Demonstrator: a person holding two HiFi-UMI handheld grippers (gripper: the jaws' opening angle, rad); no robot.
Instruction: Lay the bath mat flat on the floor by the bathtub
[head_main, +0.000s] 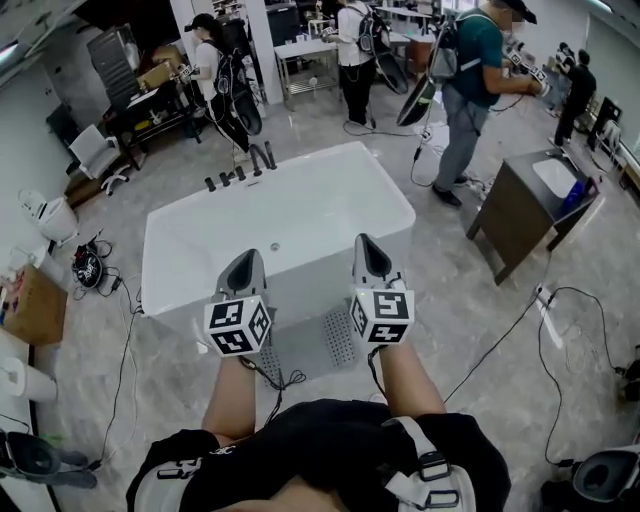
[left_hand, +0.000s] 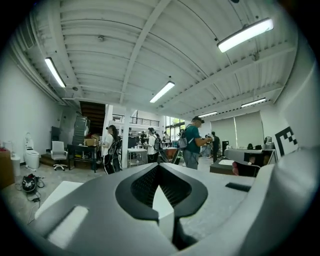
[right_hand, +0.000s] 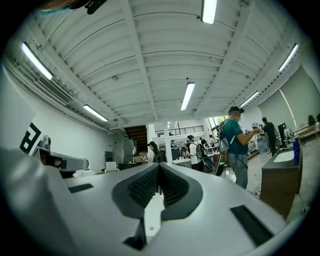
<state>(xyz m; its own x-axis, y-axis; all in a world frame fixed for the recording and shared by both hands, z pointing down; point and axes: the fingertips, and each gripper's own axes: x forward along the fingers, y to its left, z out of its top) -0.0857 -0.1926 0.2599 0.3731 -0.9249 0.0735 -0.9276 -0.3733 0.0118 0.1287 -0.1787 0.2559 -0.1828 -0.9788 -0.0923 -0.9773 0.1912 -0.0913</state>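
The bath mat (head_main: 318, 345) is a grey, perforated sheet on the floor (head_main: 470, 330), right against the near wall of the white bathtub (head_main: 280, 215). Only its middle strip shows in the head view. Its left end is behind the left claw's marker cube (head_main: 238, 325) and its right end behind the right claw's marker cube (head_main: 381, 316). Whether it lies quite flat at the edges cannot be told. Its near edge is lost behind the person's forearms and a dangling cable.

The left claw (head_main: 246, 258) (left_hand: 159, 166) is pinched together with nothing in it. The right claw (head_main: 368, 245) (right_hand: 159, 165) is likewise closed and empty. Both are held level above the tub's near rim, apart from the mat. Neither gripper view shows the mat at all, only the ceiling and room beyond.

Dark taps (head_main: 243, 170) stand on the tub's far rim. A dark vanity cabinet (head_main: 535, 205) sits to the right, with its far corner cut by the frame. Several people stand behind, too small to make out.
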